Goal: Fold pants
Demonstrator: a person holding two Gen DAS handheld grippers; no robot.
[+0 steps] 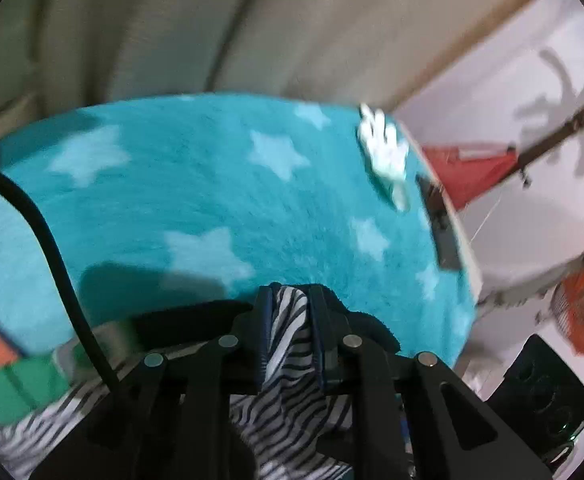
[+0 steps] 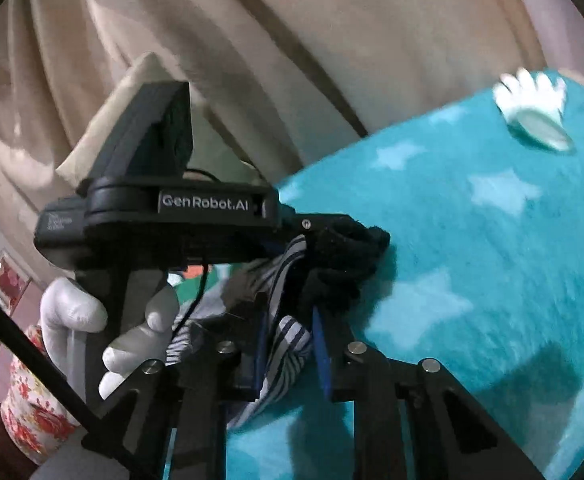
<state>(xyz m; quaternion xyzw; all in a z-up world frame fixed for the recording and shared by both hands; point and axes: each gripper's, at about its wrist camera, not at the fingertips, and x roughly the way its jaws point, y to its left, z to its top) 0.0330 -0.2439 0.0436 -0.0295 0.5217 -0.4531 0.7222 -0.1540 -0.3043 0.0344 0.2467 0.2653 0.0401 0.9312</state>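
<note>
Both tongs, left (image 1: 288, 320) and right (image 2: 292, 344), clamp the black-and-white striped fabric pants (image 1: 292, 392) side by side, cloth hanging toward the turquoise star-patterned fleece blanket (image 1: 212, 184).

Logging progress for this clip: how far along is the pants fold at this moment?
Early to midway, at a guess. Done: both grippers have a grip; the left gripper and right gripper are each shut on the striped pants. In hand: the fabric hangs bunched between them above the teal star blanket, not laid flat. Left: no finished fold is visible; the pants must still be laid down, folded and released.
</note>
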